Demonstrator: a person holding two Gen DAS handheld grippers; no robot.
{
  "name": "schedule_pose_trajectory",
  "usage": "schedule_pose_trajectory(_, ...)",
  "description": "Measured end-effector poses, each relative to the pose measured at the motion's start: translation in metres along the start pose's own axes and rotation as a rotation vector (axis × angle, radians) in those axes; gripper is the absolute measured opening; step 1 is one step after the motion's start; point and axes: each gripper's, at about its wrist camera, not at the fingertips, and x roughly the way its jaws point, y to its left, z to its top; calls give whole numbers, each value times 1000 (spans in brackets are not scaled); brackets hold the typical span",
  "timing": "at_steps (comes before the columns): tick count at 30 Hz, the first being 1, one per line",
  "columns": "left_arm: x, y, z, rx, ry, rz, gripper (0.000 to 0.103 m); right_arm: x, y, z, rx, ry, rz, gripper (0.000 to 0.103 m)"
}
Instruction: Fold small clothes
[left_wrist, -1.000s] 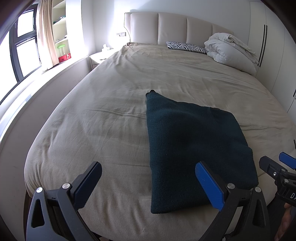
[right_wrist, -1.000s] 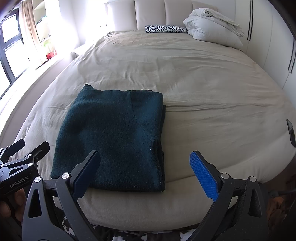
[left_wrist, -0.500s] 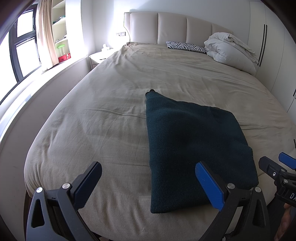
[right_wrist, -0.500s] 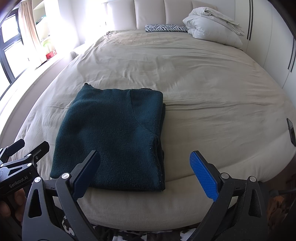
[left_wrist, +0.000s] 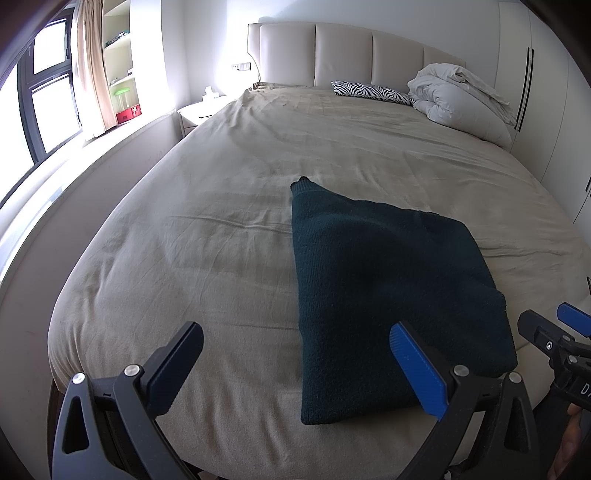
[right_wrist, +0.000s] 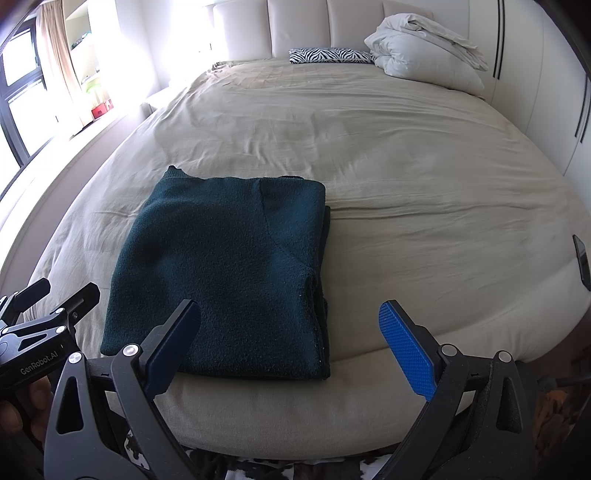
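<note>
Sweater (right_wrist: 225, 273) lies folded on bed (right_wrist: 406, 177); both grippers' jaws gape wide, holding nothing.

I can read "GenRobot.AI" in pale letters on the black body of the left claw (right_wrist: 48, 314), seen from my right wrist view. On the right claw (left_wrist: 554, 328), only a cut-off "D" shows at the frame's edge.
</note>
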Motion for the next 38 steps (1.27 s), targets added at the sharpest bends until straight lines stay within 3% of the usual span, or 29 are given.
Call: schedule_pose_trajectory(38,2,1,-1,-1,0,2,103,2,0,-2,0,5,3,99)
